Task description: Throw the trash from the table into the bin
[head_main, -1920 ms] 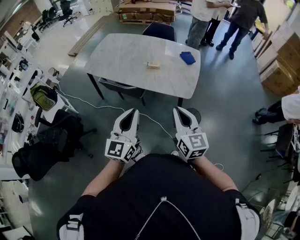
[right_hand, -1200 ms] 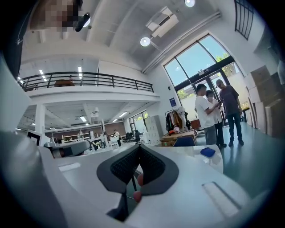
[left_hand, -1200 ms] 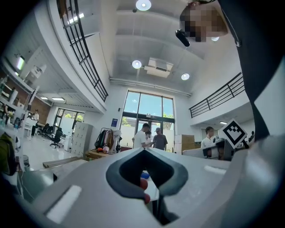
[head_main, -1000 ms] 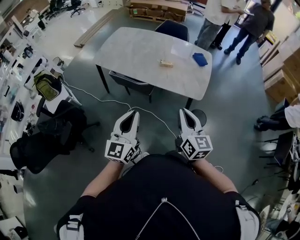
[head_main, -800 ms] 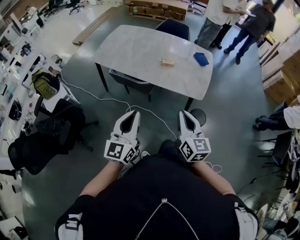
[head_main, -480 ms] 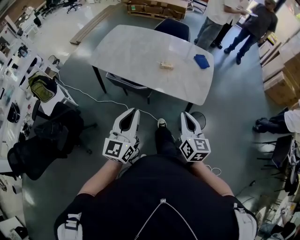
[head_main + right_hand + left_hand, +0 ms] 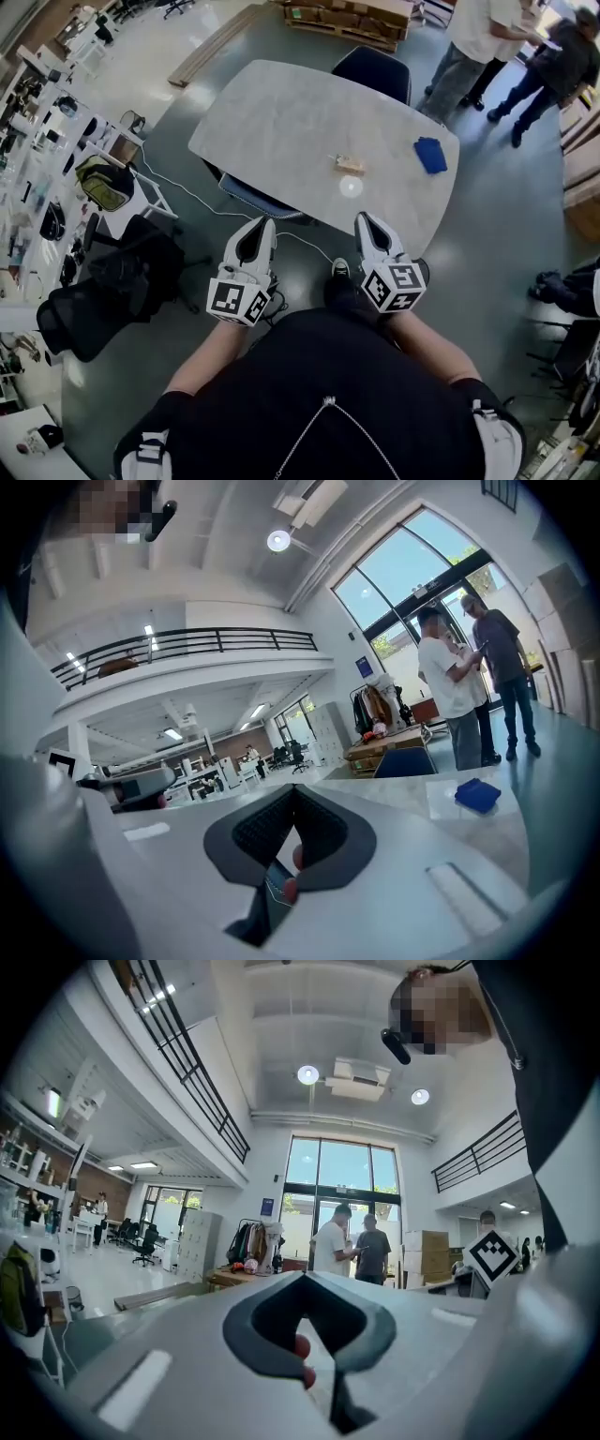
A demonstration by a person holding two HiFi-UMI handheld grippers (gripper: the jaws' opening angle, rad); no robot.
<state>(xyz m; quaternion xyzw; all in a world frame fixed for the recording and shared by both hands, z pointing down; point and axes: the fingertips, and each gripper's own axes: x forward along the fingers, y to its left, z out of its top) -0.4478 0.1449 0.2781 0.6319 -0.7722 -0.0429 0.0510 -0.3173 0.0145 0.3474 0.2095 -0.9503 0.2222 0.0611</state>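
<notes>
The grey table (image 7: 281, 122) fills the far middle of the floor, with one dark chair (image 7: 373, 67) at its far side and another chair (image 7: 253, 199) tucked under its near edge. Two people (image 7: 478, 42) stand talking beyond its far right corner. On the near side of the table the left gripper (image 7: 263, 225) and the right gripper (image 7: 363, 221) are held side by side, pointing toward it over the bare floor. Each has its fingers pressed together with nothing between them, as each gripper's own view shows. The likely trash lies on the right half of the tabletop: a blue cloth (image 7: 430, 155) near the right edge and, just left of it, a small tan box (image 7: 349, 164), the two apart from each other and well out of reach. No bin can be picked out for certain (a dark shape behind the right gripper's marker cube may be one). The step in hand looks like the approach to the table, before any pickup. The next move calls for closing in on the near right edge, spreading one gripper's fingers and bringing them around the box, which sits nearer than the cloth.
</notes>
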